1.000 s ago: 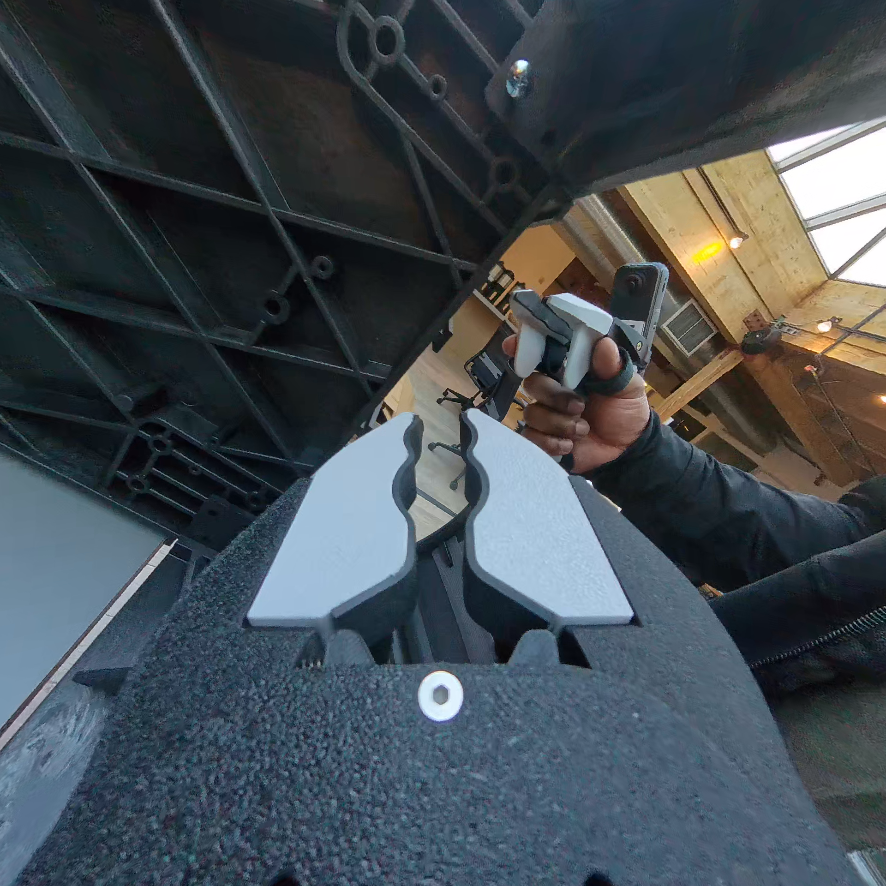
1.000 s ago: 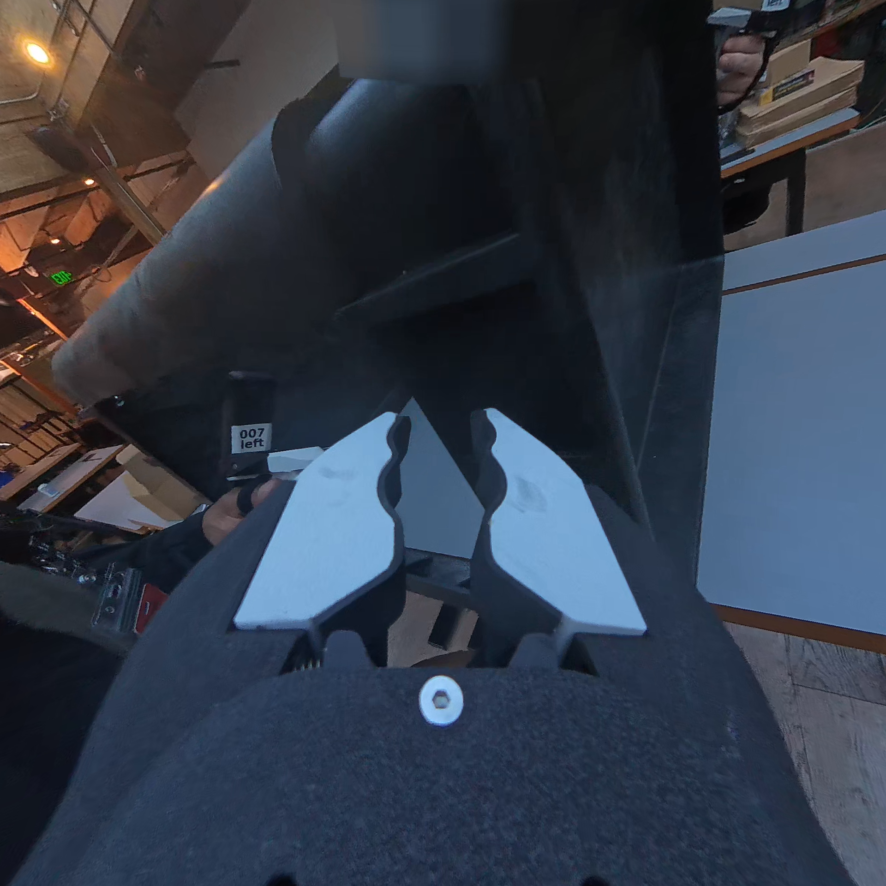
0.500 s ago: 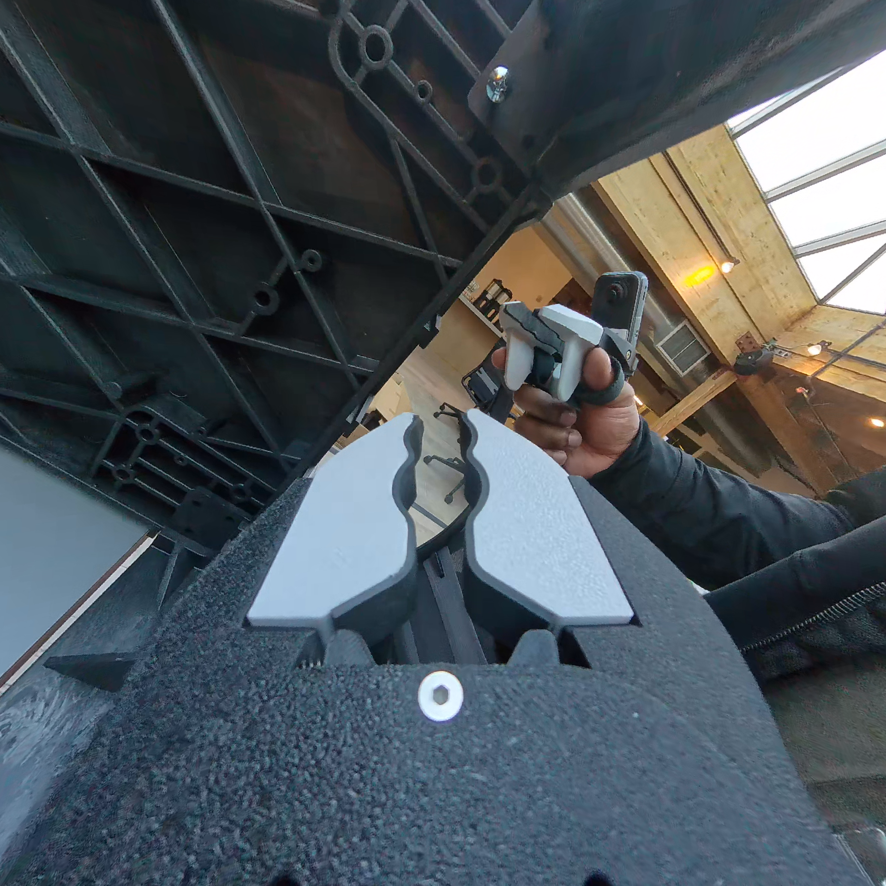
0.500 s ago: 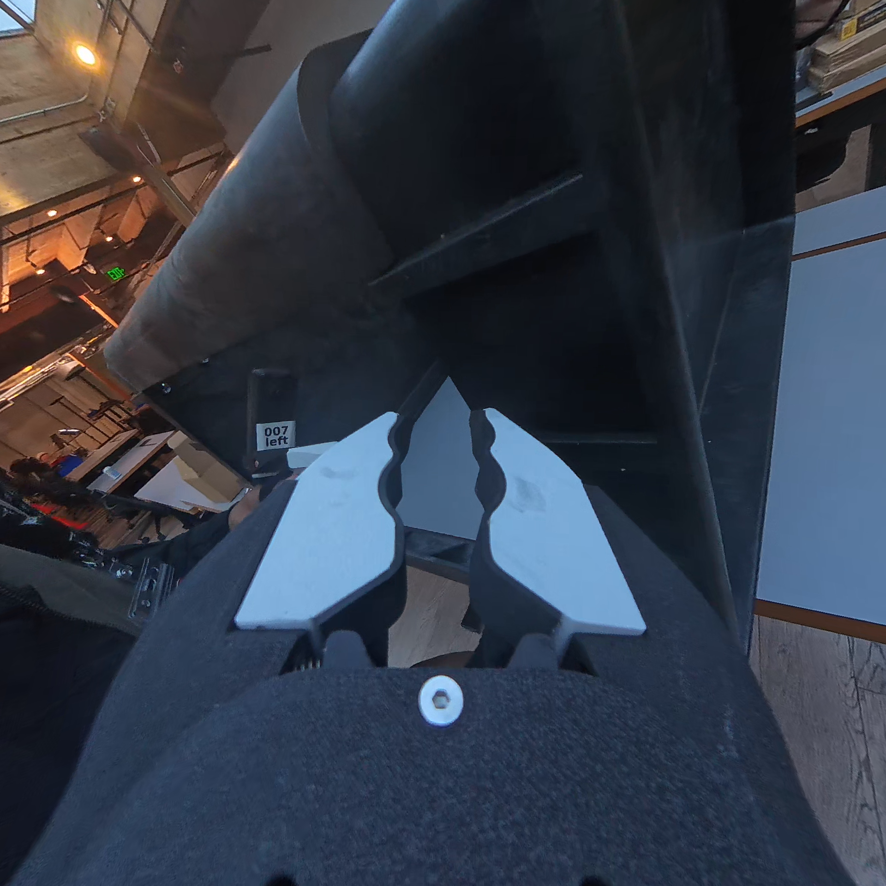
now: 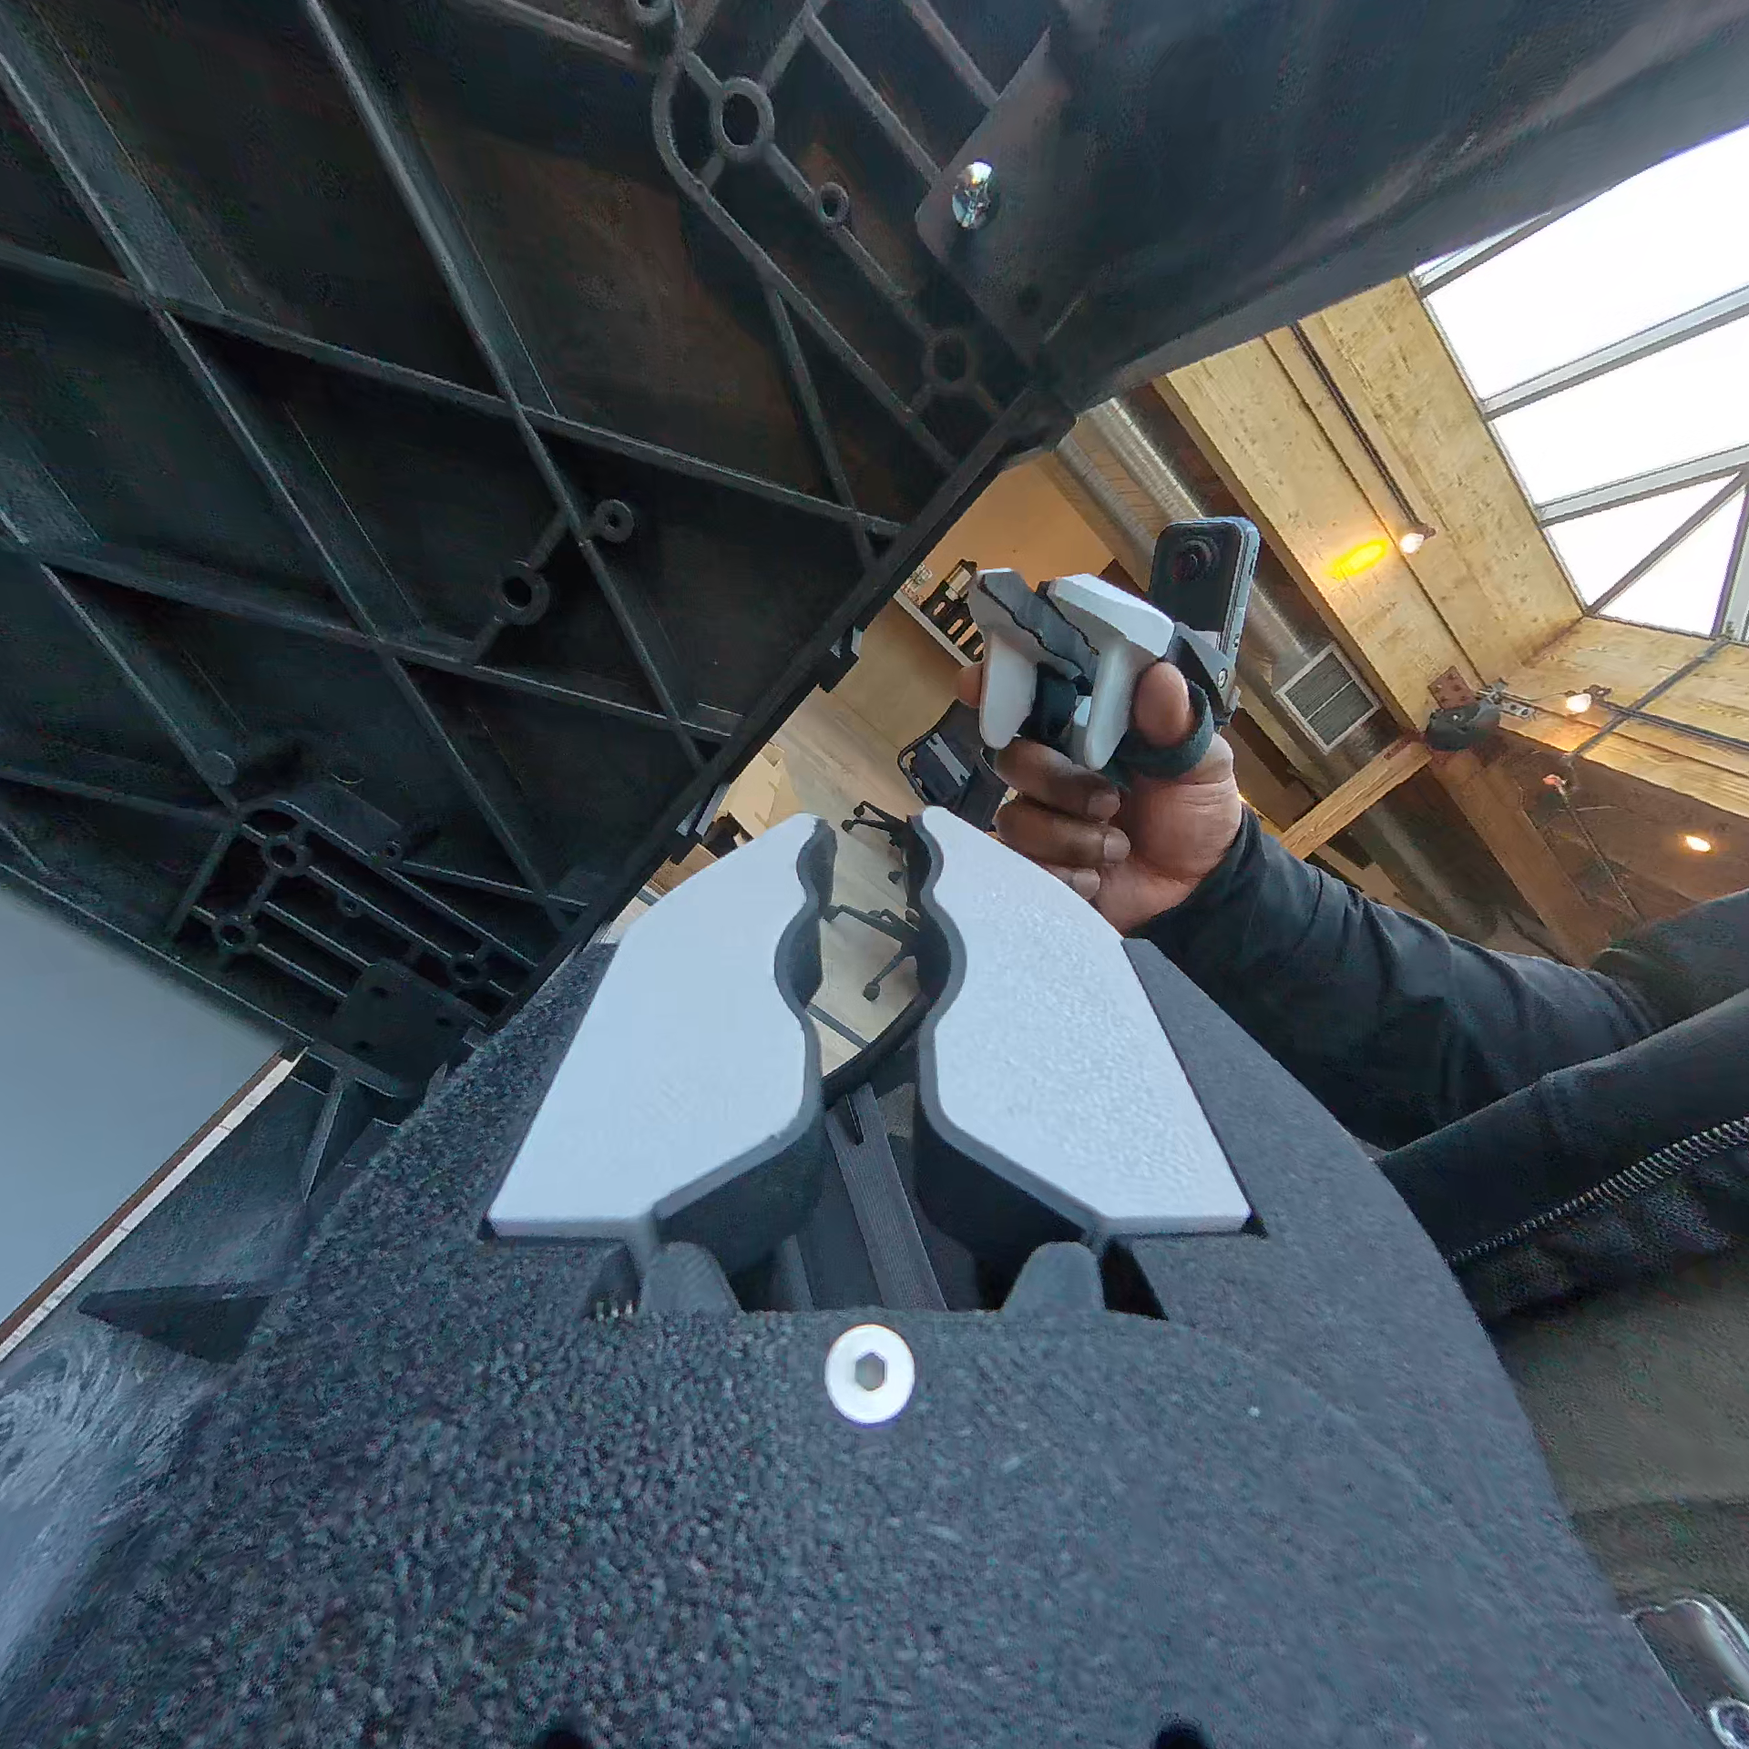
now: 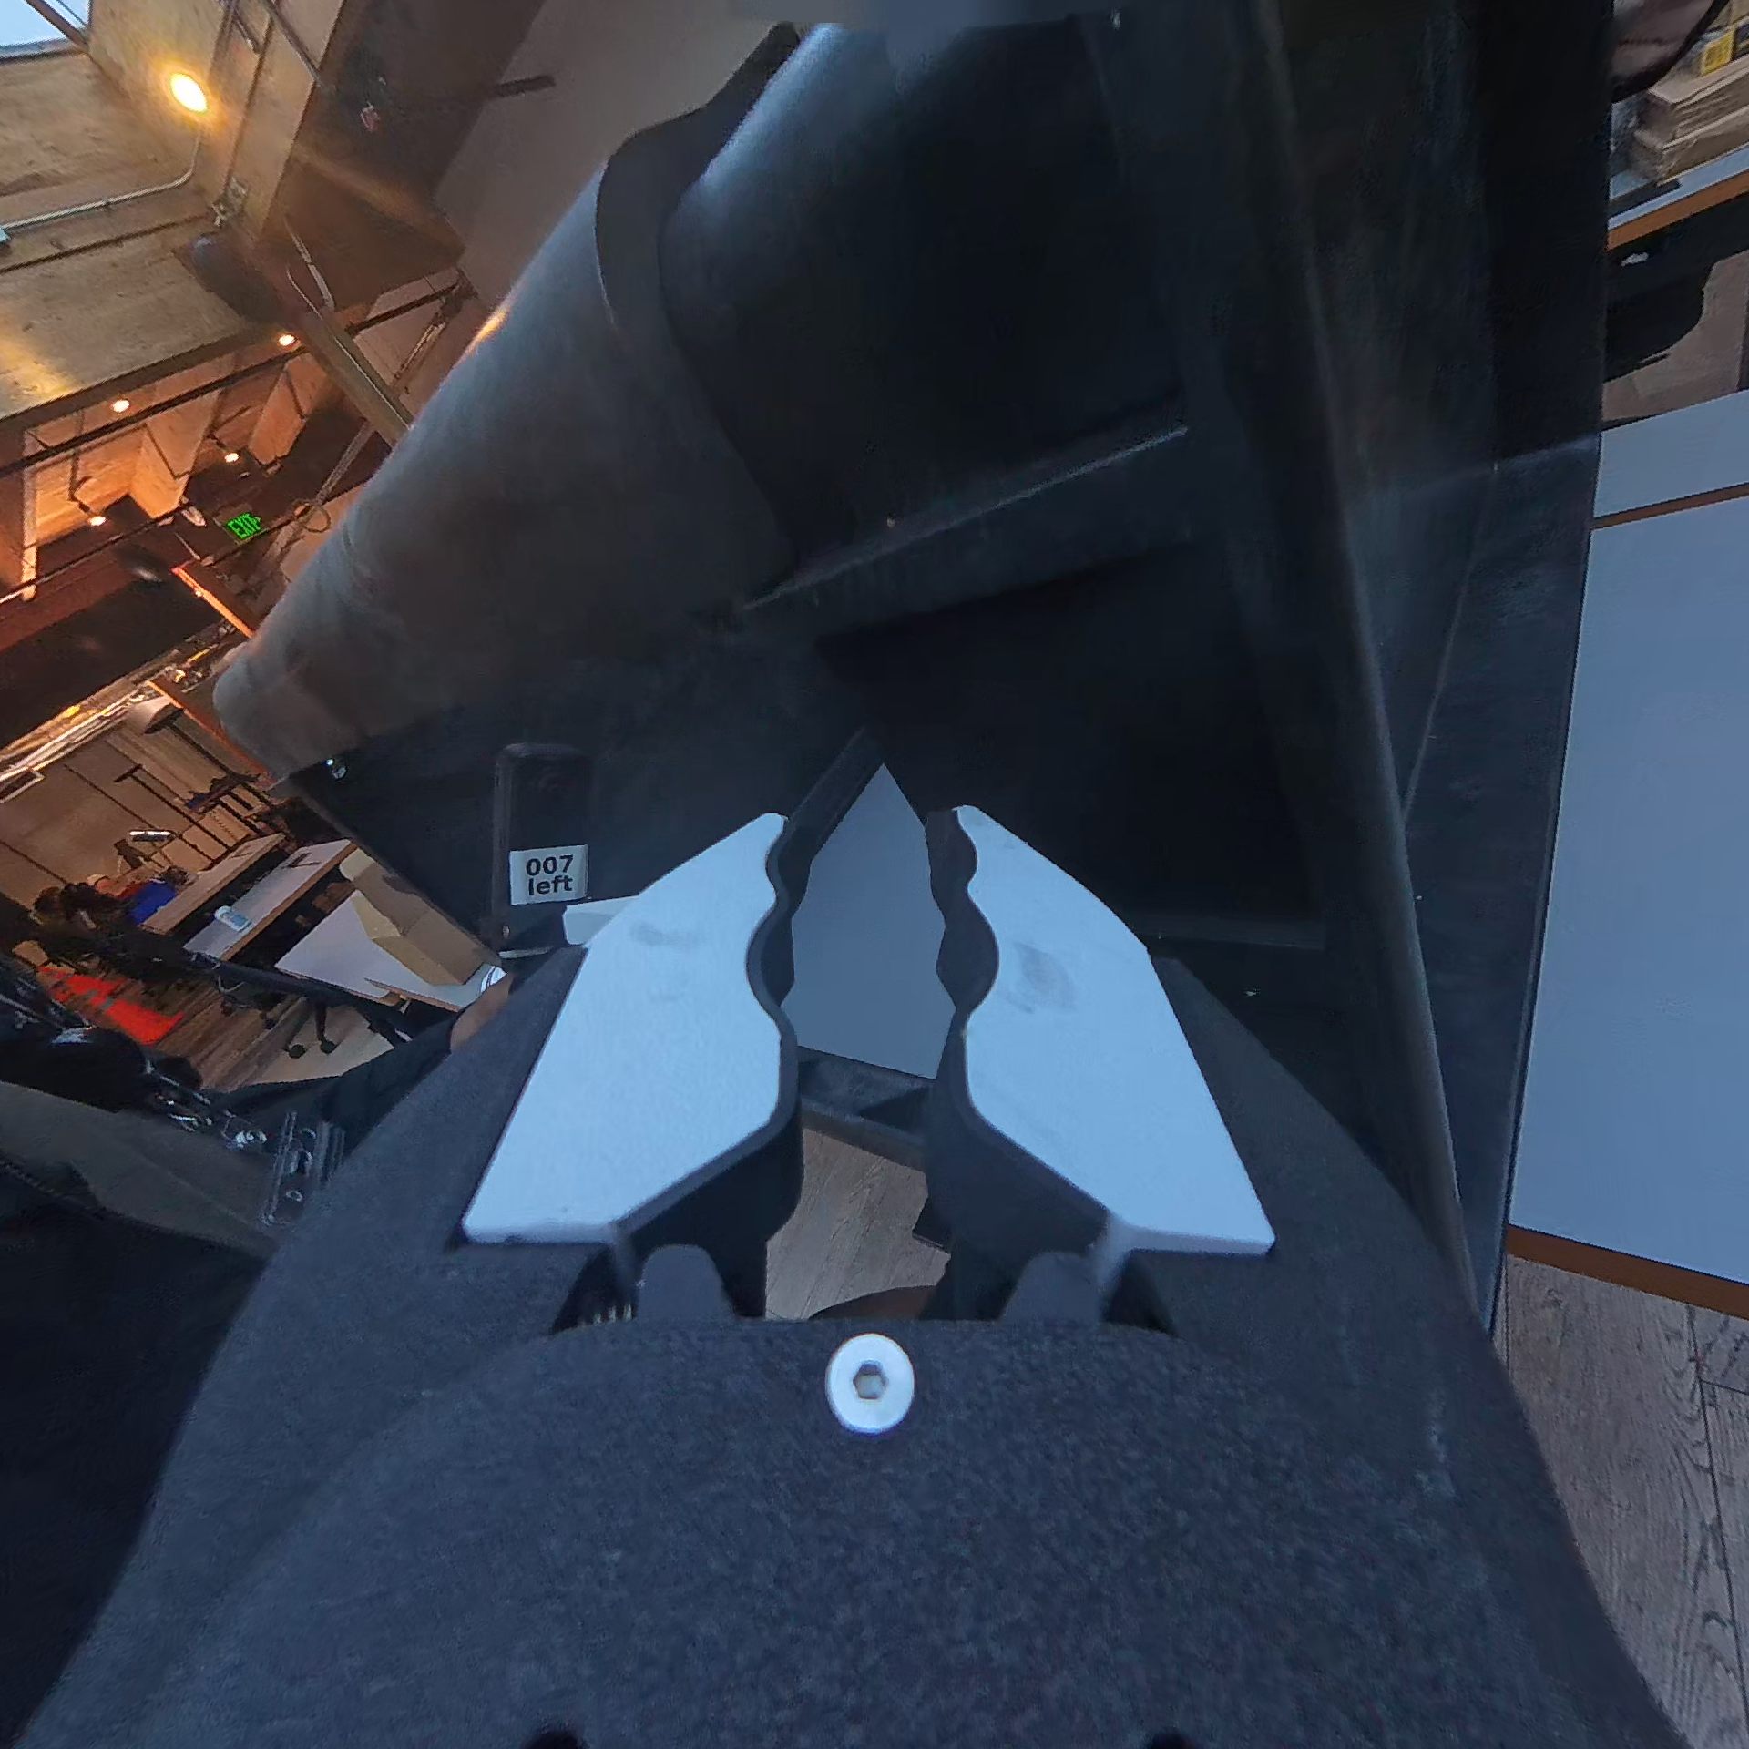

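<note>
Left wrist view: left gripper (image 5: 871, 838) is being held with jaws slightly apart, empty, just below a black ribbed plastic underside (image 5: 454, 397). Right gripper (image 5: 1060, 653) is being gripped by a hand (image 5: 1126, 814) beyond; its jaws (image 6: 866, 833) are parted, nothing pinched, near a dark panel (image 6: 1088, 473) beside a grey tabletop (image 6: 1666, 852).
</note>
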